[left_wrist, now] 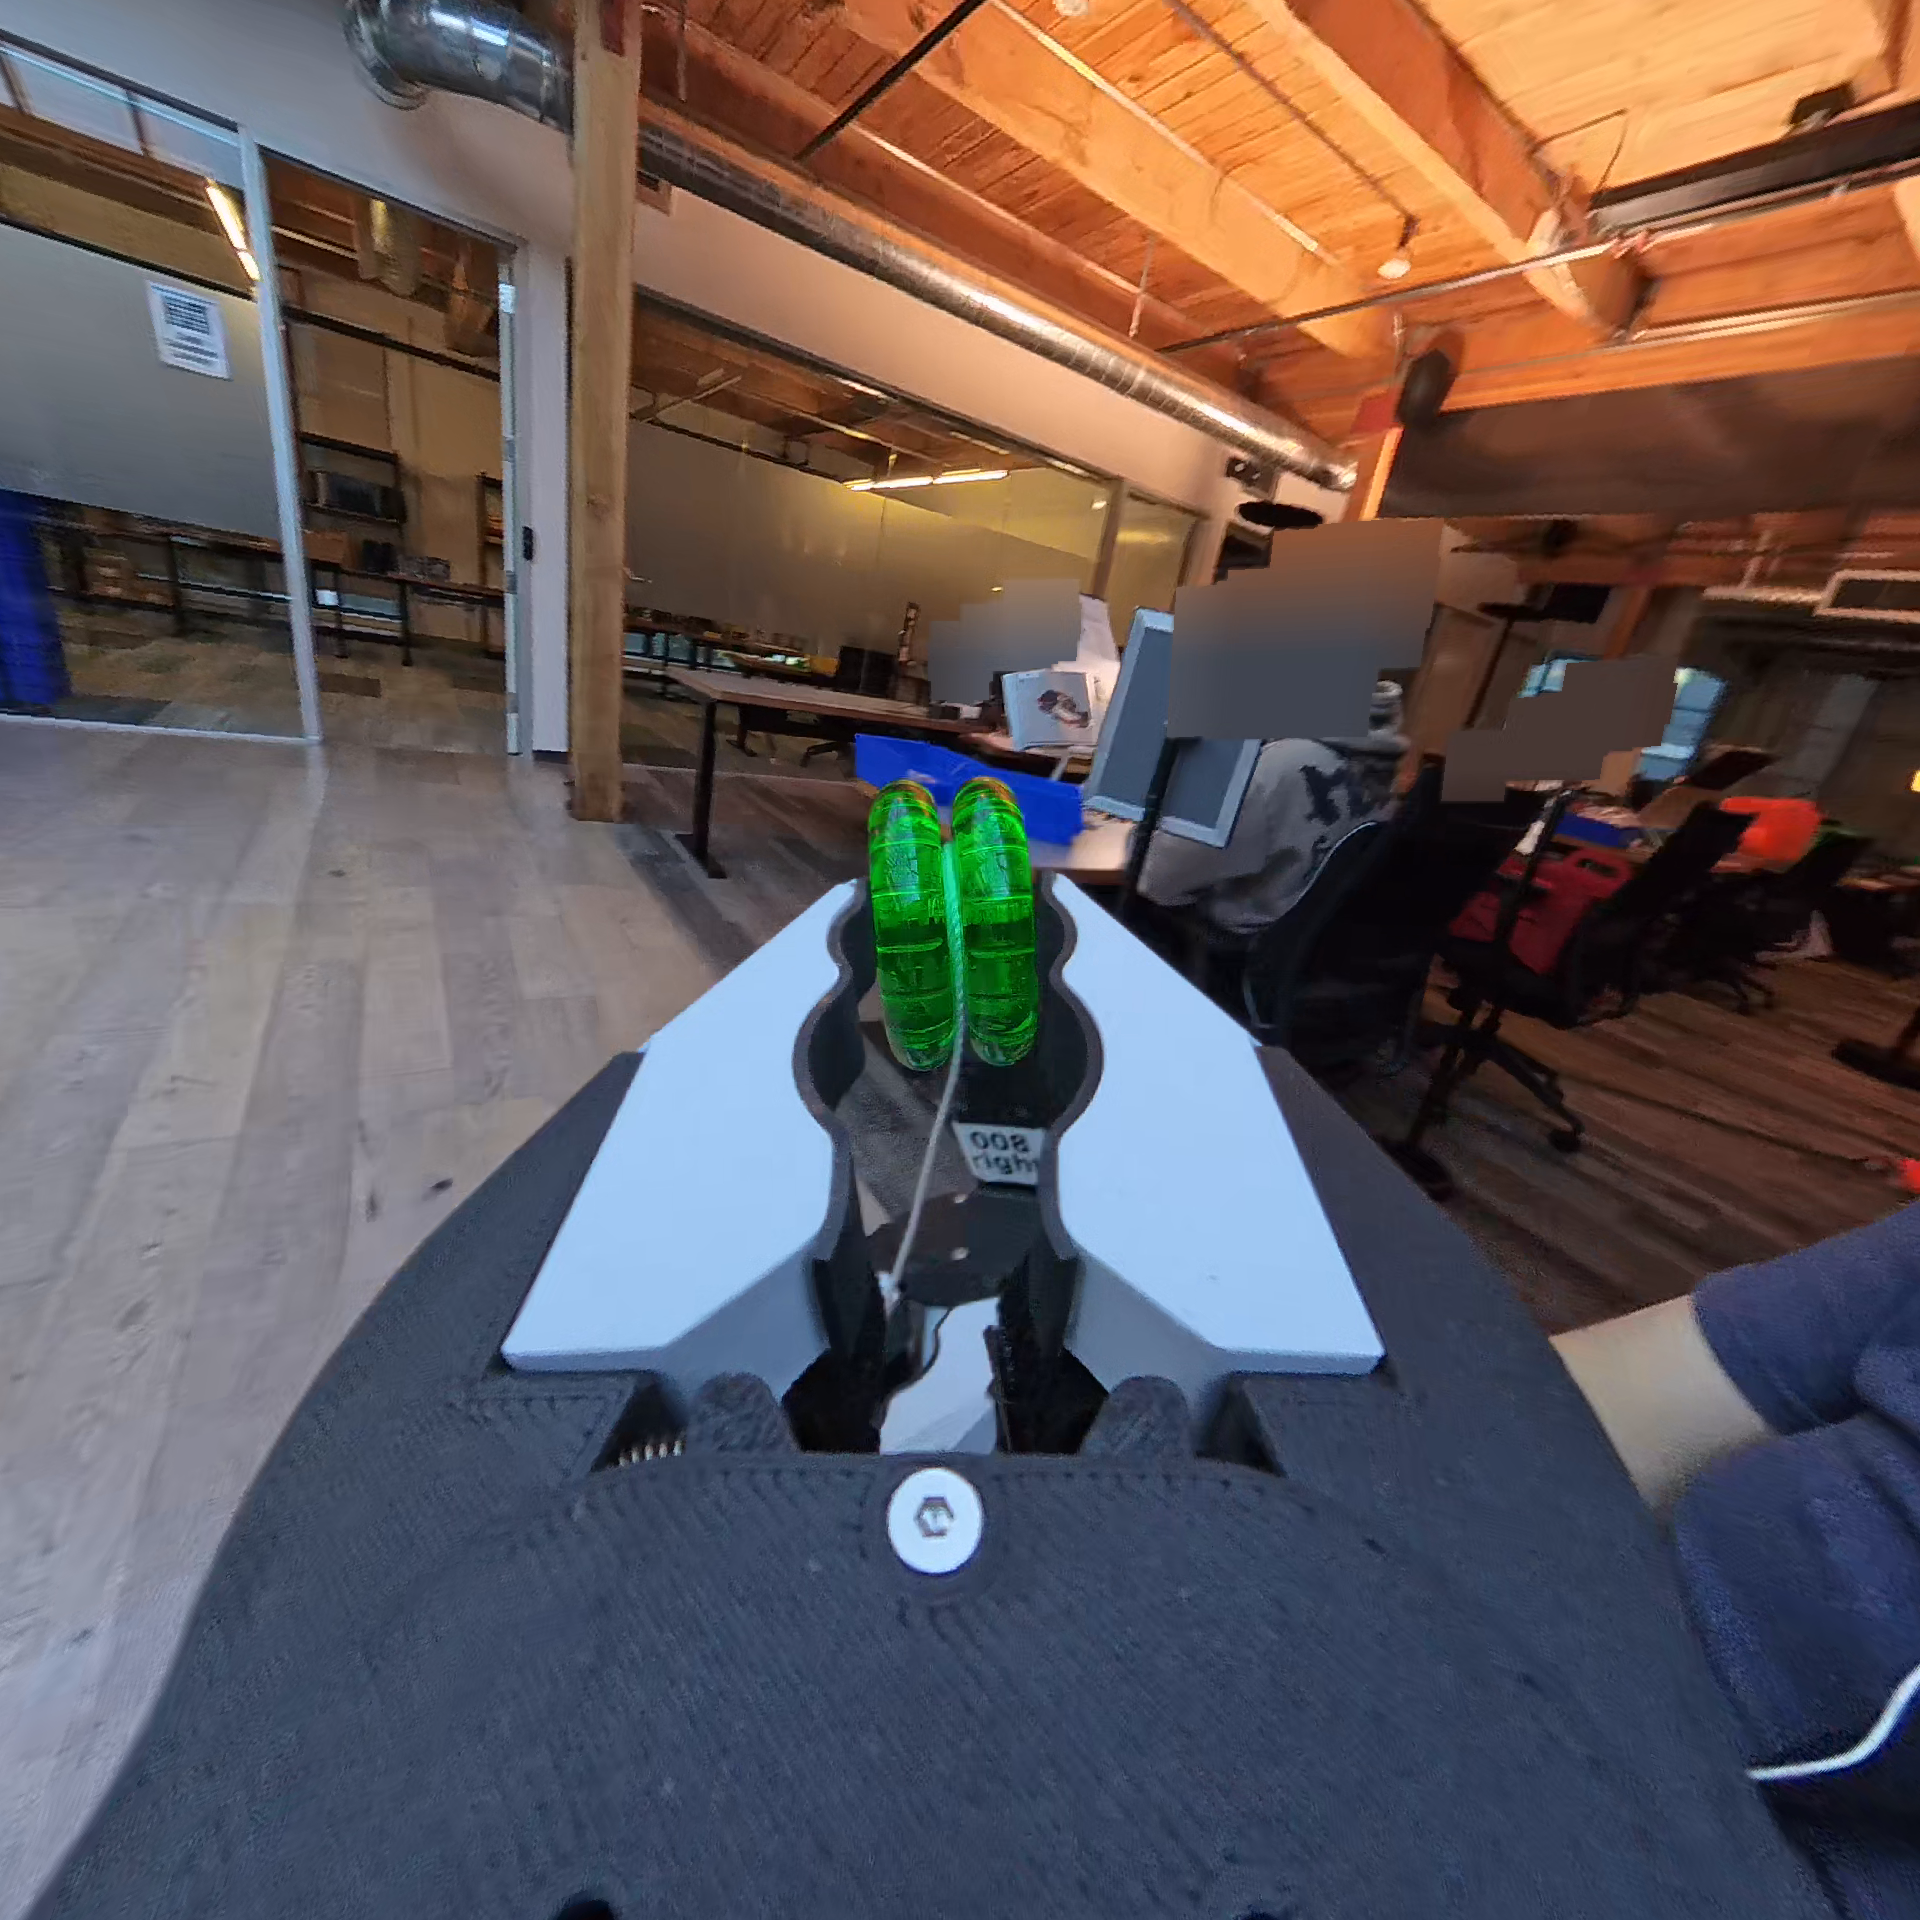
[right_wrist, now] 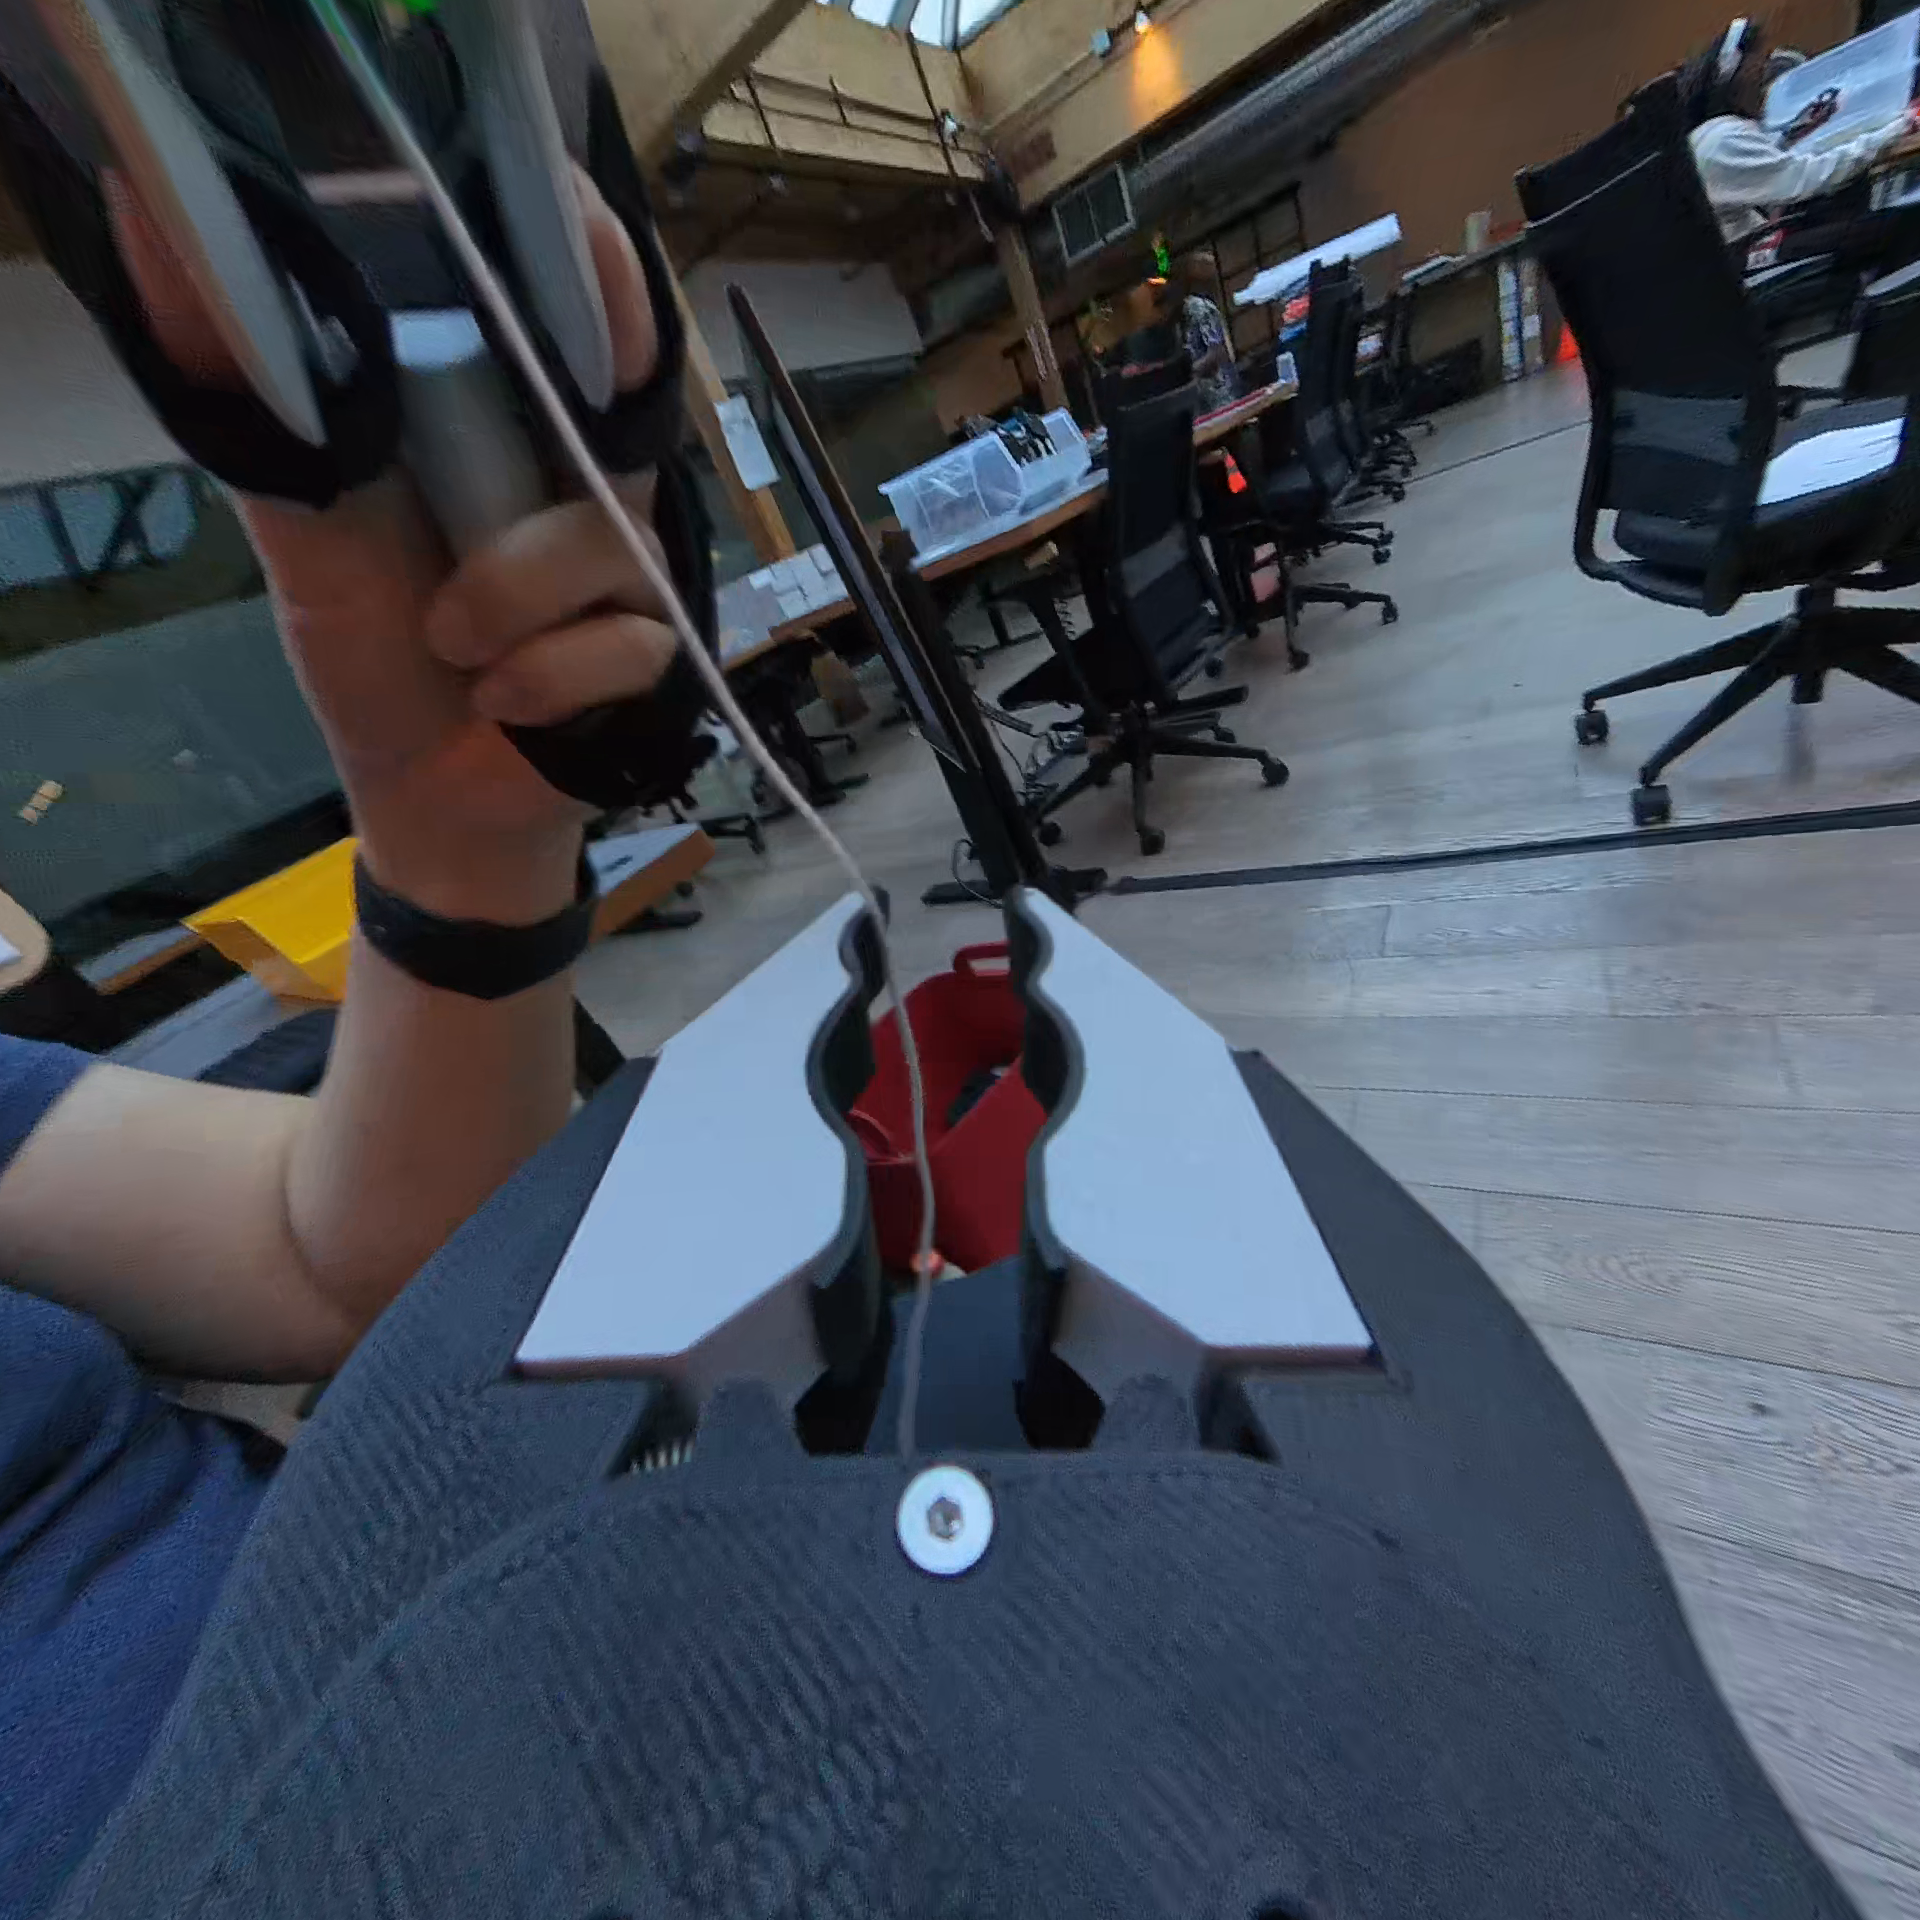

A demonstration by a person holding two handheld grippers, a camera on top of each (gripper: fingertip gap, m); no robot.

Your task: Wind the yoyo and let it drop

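Observation:
A clear green yoyo (left_wrist: 951,935) sits upright between the fingers of my left gripper (left_wrist: 954,894), which is shut on it. Its white string (left_wrist: 935,1143) hangs from the yoyo's groove down to my right gripper (left_wrist: 1003,1153), seen below through the gap. In the right wrist view the string (right_wrist: 727,717) runs from the left gripper (right_wrist: 364,260), held high in a hand (right_wrist: 447,675), down through the gap of my right gripper (right_wrist: 943,914) into its base. The right jaws stand a little apart and do not pinch the string.
A red bag (right_wrist: 966,1091) sits on the wooden floor (right_wrist: 1455,1039) below the right gripper. A dark monitor on a stand (right_wrist: 831,520), desks, black office chairs (right_wrist: 1714,468) and a yellow bin (right_wrist: 291,914) stand around. Seated people work at desks (left_wrist: 1278,831). Left tips to right tips: about 15 centimetres.

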